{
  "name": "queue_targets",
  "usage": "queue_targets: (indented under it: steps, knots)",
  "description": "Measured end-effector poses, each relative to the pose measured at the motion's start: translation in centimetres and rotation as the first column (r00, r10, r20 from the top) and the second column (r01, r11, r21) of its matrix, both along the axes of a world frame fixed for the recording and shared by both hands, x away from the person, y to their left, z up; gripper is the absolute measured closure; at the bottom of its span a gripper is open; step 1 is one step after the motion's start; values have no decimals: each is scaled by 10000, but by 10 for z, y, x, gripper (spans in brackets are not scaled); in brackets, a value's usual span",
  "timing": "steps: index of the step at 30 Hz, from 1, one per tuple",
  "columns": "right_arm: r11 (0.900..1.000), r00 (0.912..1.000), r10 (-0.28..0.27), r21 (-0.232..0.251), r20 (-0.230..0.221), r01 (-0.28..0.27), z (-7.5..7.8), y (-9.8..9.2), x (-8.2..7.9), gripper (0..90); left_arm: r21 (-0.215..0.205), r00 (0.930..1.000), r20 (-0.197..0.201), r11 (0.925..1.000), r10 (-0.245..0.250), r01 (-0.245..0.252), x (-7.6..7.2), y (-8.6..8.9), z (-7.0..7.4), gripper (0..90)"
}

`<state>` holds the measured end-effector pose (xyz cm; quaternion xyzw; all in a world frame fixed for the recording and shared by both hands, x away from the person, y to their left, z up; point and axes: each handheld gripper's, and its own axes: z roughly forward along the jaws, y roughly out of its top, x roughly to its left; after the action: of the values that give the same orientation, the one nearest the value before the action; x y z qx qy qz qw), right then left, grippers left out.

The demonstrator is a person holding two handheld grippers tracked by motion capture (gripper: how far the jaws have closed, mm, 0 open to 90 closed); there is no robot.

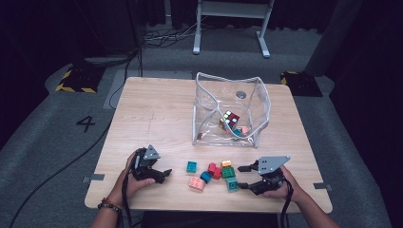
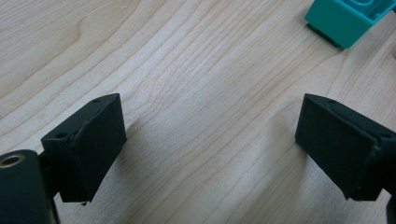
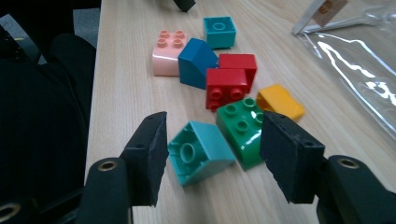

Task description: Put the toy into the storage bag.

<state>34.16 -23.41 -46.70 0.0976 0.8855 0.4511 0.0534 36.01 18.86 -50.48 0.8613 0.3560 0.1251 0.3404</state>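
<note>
Now, on the pale wood-grain table (image 1: 157,114) sits a scatter of glossy, studded plastic bricks: a pink brick (image 3: 167,52), a blue sloped brick (image 3: 197,62), two red bricks (image 3: 231,77), a green brick (image 3: 243,126), a small orange wedge (image 3: 281,102), and off by itself a teal square brick (image 3: 219,31). Behind them stands a clear, crinkly plastic pouch (image 1: 230,111) with a white piped edge, and a colourful puzzle cube (image 1: 230,120) rests inside it.

The right gripper (image 3: 212,156) lies low over the table's near edge, held level in the person's right hand (image 1: 278,187) and pointing across toward the bricks. Its matte black, foam-faced jaws stand about half open. Between them, lying tipped on its side with the hollow underside facing the camera, is a light turquoise sloped brick (image 3: 201,151). The left pad is just beside the brick; whether it touches I cannot tell. The right pad stands clear, with the green brick close in front of it.

Over on the other side, the left gripper (image 2: 210,140) rests low on the table in the left hand (image 1: 130,178), jaws spread wide over bare wood and nothing between them. The teal square brick lies just ahead of it, off to one side.
</note>
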Motion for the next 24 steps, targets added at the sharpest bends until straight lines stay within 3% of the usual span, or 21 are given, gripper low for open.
queue_targets:
  steps: [6,10,11,15,16,20,22,24]
  knots:
    - [9992,9993,378,-156,-68,-379,-10,16,-3,433,0,10000,-22,10000,16,-16,0,0,0,87]
    - [9992,9994,171,-365,-293,-181,-15,21,-5,433,4,10000,-17,10000,7,-7,0,0,0,87]
    - [9986,9995,315,-433,86,-311,-18,23,-4,435,-4,10000,-16,10000,14,-14,0,0,0,87]
    - [9964,9991,361,-759,-220,-377,-23,26,-8,435,5,10000,-17,10000,9,-9,0,0,0,87]
    - [9944,9992,400,-975,-76,-405,-25,27,-7,434,-3,10000,-19,10000,12,-12,0,0,0,87]
    - [9940,9997,204,-1070,-140,-217,-30,31,-5,445,3,10000,-17,10000,10,-10,0,0,0,87]
    - [9931,9992,399,-1110,82,-387,-33,32,-4,439,4,10000,-17,10000,6,-6,0,0,0,87]
    - [9923,9994,350,-1188,-84,-357,-34,30,-4,441,5,10000,-13,10000,5,-5,0,0,0,87]
